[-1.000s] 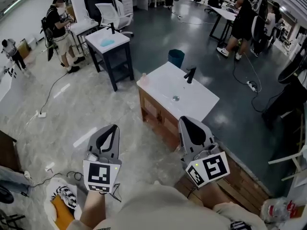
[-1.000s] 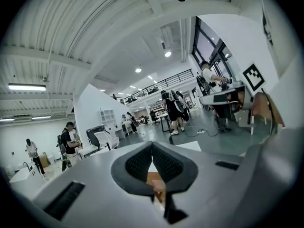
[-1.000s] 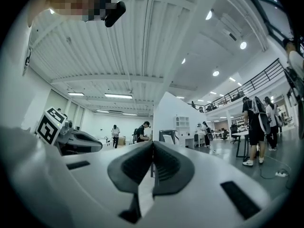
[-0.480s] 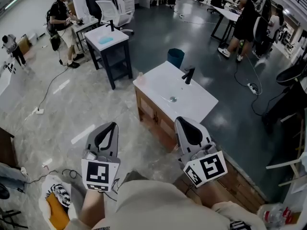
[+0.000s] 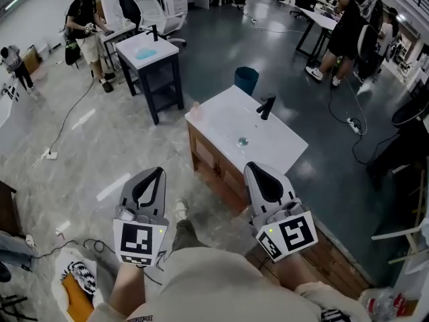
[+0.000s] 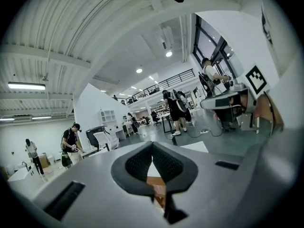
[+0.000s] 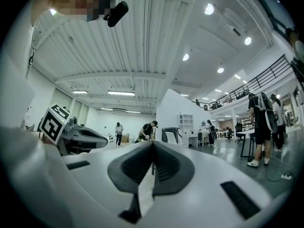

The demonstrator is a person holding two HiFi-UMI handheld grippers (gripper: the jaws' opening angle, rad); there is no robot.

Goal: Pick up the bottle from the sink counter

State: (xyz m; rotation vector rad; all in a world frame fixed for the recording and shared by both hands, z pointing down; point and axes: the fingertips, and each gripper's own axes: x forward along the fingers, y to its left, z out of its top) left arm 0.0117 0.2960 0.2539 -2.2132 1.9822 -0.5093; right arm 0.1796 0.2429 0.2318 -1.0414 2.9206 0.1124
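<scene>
Left tool, place: the left tool [image 5: 154,177] is held low and close to the person's body, over the pale floor [image 5: 100,146], with its tips pointing toward the sink cabinet.
Left tool, state: in the left gripper view its dark pads [image 6: 140,163] are pressed together, with nothing between them.
Right tool, place: the right tool [image 5: 257,172] is level with the left one, and its tips show in front of the near end of the wooden cabinet [image 5: 213,159].
Right tool, state: in the right gripper view its pads [image 7: 137,164] are pressed together and hold nothing.
Bottle: a small pale pink bottle [image 5: 196,109] stands upright at the left corner of the white tabletop [image 5: 218,119]. It is well apart from both tools and untouched, and too small here to make out any detail.
Tabletop: white and rectangular, set on the wooden cabinet. The basin's drain [image 5: 242,141] is near the middle and a black tap [image 5: 267,105] stands at the far edge.
Person: a shoe [image 5: 180,209] shows on the floor between the two tools.
Surroundings: a blue bin [image 5: 246,80] stands on the dark floor beyond the tabletop. A dark stand with a white top [image 5: 153,54] is to the upper left, with a person in black [image 5: 86,13] just beside it. Other people [image 5: 348,25] stand by desks at the upper right.
</scene>
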